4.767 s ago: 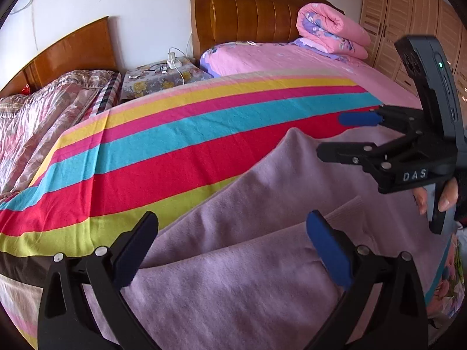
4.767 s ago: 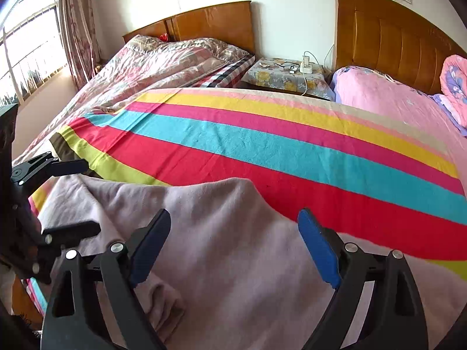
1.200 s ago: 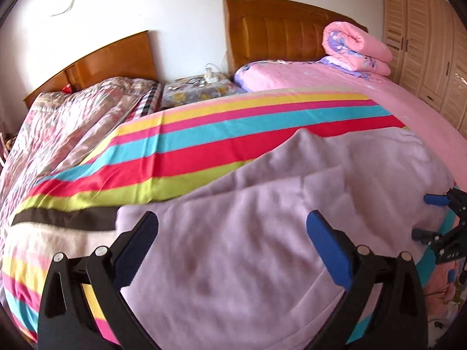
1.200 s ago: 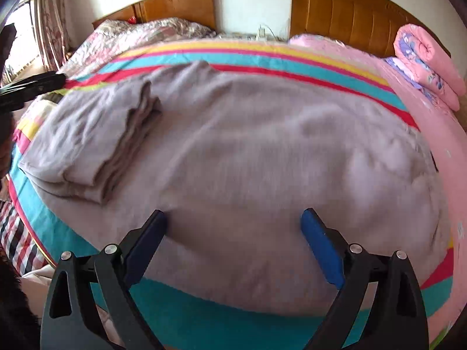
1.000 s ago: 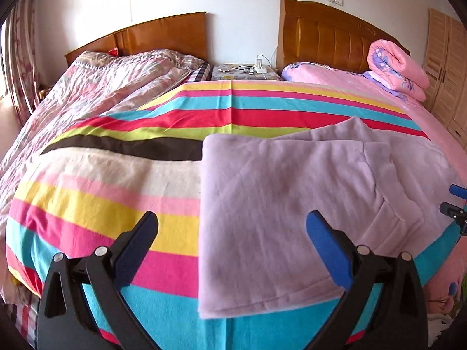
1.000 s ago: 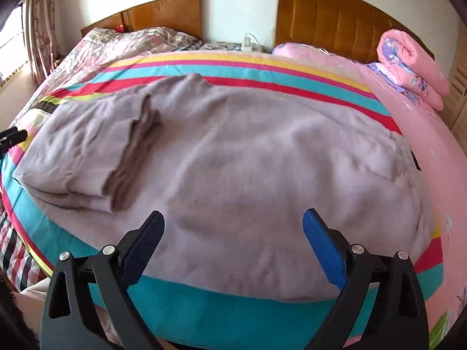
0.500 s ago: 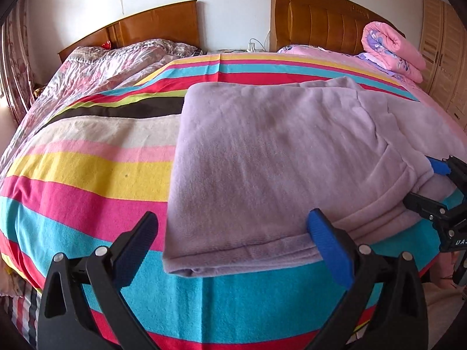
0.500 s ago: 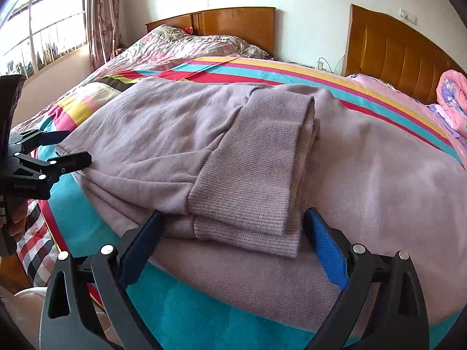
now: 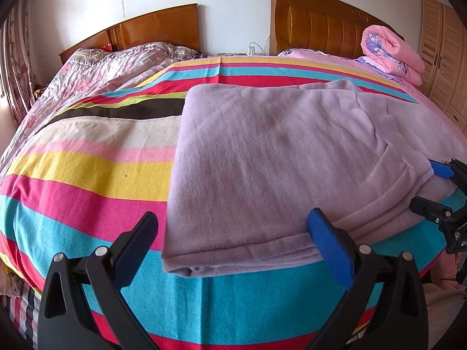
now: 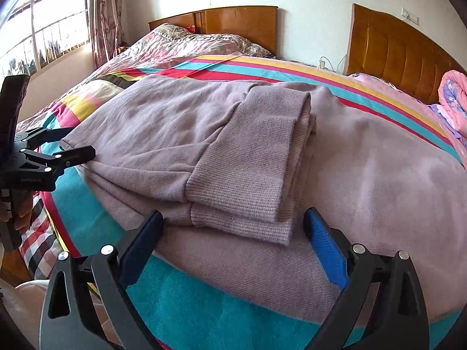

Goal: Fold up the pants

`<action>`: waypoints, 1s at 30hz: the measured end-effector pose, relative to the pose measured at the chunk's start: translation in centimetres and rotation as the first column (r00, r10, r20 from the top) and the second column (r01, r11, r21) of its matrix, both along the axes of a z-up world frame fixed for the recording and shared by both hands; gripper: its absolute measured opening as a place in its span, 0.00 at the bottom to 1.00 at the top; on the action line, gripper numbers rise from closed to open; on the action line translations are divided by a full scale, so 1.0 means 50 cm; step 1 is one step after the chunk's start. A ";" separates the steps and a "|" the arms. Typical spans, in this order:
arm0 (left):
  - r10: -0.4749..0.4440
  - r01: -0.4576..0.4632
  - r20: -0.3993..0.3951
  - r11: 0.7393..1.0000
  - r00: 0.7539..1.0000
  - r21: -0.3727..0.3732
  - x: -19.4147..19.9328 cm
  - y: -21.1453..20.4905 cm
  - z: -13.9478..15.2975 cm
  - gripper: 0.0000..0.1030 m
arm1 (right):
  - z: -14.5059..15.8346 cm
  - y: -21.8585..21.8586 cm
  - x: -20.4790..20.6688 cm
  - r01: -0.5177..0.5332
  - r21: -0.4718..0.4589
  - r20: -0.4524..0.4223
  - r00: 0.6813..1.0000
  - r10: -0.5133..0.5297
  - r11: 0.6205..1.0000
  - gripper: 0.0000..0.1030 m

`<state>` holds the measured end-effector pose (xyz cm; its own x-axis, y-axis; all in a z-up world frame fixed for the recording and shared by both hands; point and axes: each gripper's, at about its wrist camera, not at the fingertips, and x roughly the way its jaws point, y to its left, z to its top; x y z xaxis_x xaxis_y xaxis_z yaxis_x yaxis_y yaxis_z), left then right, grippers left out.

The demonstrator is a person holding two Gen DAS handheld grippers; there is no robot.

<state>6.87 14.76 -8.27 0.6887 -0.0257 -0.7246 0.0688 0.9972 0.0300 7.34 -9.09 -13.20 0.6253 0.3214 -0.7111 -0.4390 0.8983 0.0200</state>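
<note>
The lilac pants (image 9: 271,157) lie folded on the striped blanket (image 9: 87,175). Their ribbed leg cuffs (image 10: 248,163) rest doubled on top of the wider part (image 10: 379,180). My left gripper (image 9: 233,242) is open and low at the pants' near hem, its right pad (image 9: 324,239) against the cloth. In the right wrist view the left gripper (image 10: 73,143) has its fingers apart at the pants' left corner. My right gripper (image 10: 233,230) is open just in front of the cuffs. Seen from the left wrist, the right gripper (image 9: 429,186) sits at the right end of the fold. Neither holds anything.
A second bed with a floral quilt (image 9: 96,70) adjoins on the left, under a window (image 10: 43,35). Two wooden headboards (image 9: 321,29) stand against the wall, beside a rolled pink quilt (image 9: 391,55) and a wardrobe (image 9: 443,52). A hand (image 10: 17,213) holds the left gripper.
Both grippers have swung round and come in low to the near edge of the folded pants. Both stay open, and the pants have not shifted in the last half second.
</note>
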 end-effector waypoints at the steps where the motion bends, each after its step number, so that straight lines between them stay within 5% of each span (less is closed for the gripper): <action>1: 0.000 0.000 0.000 1.000 1.000 0.003 0.000 -0.001 0.001 0.99 | 0.000 -0.006 -0.002 0.001 0.003 -0.001 1.000 -0.001 1.000 0.90; 8: 0.017 -0.016 -0.035 0.999 0.999 0.030 0.006 -0.007 0.006 0.99 | 0.003 -0.042 -0.035 -0.054 -0.047 -0.011 0.999 0.054 0.997 0.90; 10: 0.068 -0.062 -0.054 0.992 0.996 0.105 0.007 -0.023 0.032 0.99 | 0.020 -0.066 -0.056 -0.062 -0.059 0.009 0.998 0.063 0.996 0.90; 12: 0.053 -0.056 0.026 0.987 0.998 0.148 -0.009 -0.051 0.083 0.99 | 0.048 -0.126 -0.073 -0.019 0.024 0.036 0.999 0.018 1.000 0.90; 14: -0.015 0.008 0.077 0.995 0.997 0.098 -0.017 -0.079 0.135 0.99 | 0.071 -0.213 -0.084 0.076 0.148 0.038 0.996 -0.083 0.986 0.90; 17: -0.105 0.097 0.123 0.993 0.987 0.070 0.003 -0.131 0.183 0.99 | 0.081 -0.370 -0.098 0.293 0.328 -0.007 0.952 -0.308 0.898 0.90; 21: -0.167 0.155 0.117 0.983 0.979 0.100 0.080 -0.192 0.176 0.99 | 0.043 -0.566 -0.115 0.521 0.517 -0.193 0.844 -0.500 0.679 0.90; 23: -0.160 0.153 0.083 0.985 0.984 0.080 0.126 -0.207 0.155 0.99 | 0.028 -0.622 -0.116 0.569 0.546 -0.239 0.809 -0.537 0.615 0.90; 25: -0.158 0.154 0.057 0.986 0.986 0.070 0.164 -0.214 0.130 0.99 | 0.025 -0.654 -0.104 0.610 0.512 -0.261 0.781 -0.567 0.605 0.90; 30: -0.133 0.141 -0.081 0.985 0.988 0.103 0.230 -0.196 0.008 0.99 | 0.019 -0.686 -0.042 0.619 0.489 -0.289 0.780 -0.555 0.615 0.86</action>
<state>18.36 4.97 -7.88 0.6292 -0.0348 -0.7765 0.2104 0.9693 0.1270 5.26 -43.39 -12.25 0.7530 0.2490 -0.6091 0.2115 0.7849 0.5824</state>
